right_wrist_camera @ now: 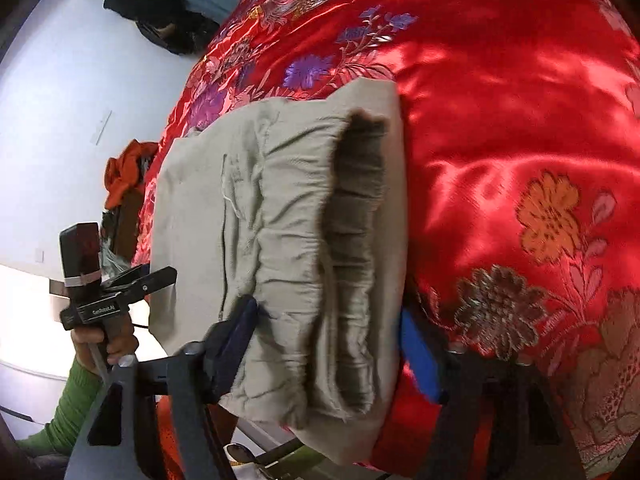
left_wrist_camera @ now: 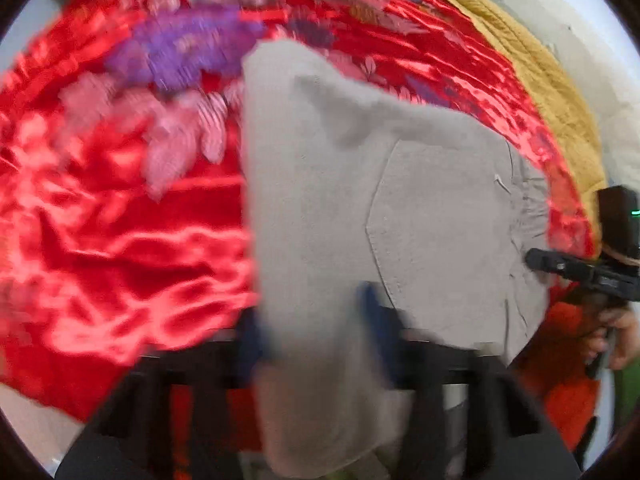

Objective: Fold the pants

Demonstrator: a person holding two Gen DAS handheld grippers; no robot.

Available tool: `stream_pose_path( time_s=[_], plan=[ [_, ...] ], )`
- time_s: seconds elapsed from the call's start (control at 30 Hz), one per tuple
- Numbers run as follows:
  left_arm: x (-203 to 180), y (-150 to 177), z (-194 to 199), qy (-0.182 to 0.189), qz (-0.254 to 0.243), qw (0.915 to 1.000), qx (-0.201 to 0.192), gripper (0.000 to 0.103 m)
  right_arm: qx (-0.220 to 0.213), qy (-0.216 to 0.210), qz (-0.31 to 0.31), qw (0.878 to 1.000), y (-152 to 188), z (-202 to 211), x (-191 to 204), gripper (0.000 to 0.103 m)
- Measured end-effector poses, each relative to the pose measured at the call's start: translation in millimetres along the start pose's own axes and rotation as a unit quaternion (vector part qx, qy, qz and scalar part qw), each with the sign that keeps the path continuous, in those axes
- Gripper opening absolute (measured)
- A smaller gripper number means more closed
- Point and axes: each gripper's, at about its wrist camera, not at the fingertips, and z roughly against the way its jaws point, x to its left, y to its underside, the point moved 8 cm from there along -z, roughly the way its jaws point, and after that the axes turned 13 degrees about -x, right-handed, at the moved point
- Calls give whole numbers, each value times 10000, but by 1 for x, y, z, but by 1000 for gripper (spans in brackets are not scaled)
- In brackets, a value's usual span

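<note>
Beige pants (right_wrist_camera: 280,208), folded into a thick soft-knit bundle, lie near the edge of a bed under a shiny red satin bedspread (right_wrist_camera: 500,128) embroidered with purple, pink and orange flowers. The waistband end overhangs the bed edge, while wide bare satin stretches away beyond the pants toward the far side. The right hand-held gripper (right_wrist_camera: 328,344) has its blue-padded fingers (right_wrist_camera: 418,356) spread apart on either side of the gathered elastic waistband, not pressing it. The left wrist view is motion-blurred; there the left hand-held gripper (left_wrist_camera: 316,332) appears to be clamped on a hanging fold of the pant fabric. That view alone shows a stitched back pocket (left_wrist_camera: 436,224) and a mustard quilt (left_wrist_camera: 540,72) bordering the bedspread. Only the right wrist view shows a pale wall (right_wrist_camera: 60,100), an orange cloth (right_wrist_camera: 124,172) and the person's green sleeve (right_wrist_camera: 72,408).
</note>
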Motion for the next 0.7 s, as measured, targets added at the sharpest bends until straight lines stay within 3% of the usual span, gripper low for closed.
stream_pose_path(
  time_s=[0.07,0.23,0.43,0.5,0.53,0.57,0.6,0.63,0.7],
  plan=[
    [-13,-8,23,69,-71,9998,-149,17,-114,124,511,9985,-3,11,20,32],
    [-30,-64,67,377,-186,9963,-749,17,-521,54,1225,9911,-32,40,78,28],
    [-3,-167,77,181,-6,9865,-1625,19,-1206,103,1518,9810,-136,50,119,28],
    [12,-198,69,-282,-163,9793,-1996,32,-1436,186,1525,9776,-168,48,126,28],
    [22,-204,68,-634,-213,9751,-2115,57,-1499,307,1508,9766,-185,45,122,33],
    [33,-204,69,-1043,-247,9687,-2238,78,-1541,583,1451,9756,-199,41,113,44],
    [41,-200,72,-1300,-269,9629,-2348,83,-1616,932,1432,9720,-209,41,105,53],
    [46,-194,77,-1533,-328,9559,-2485,89,-1714,1358,1483,9644,-216,46,95,69],
    [50,-171,87,-1807,-518,9442,-2703,98,-1817,1939,1730,9484,-214,58,83,75]
  ],
)
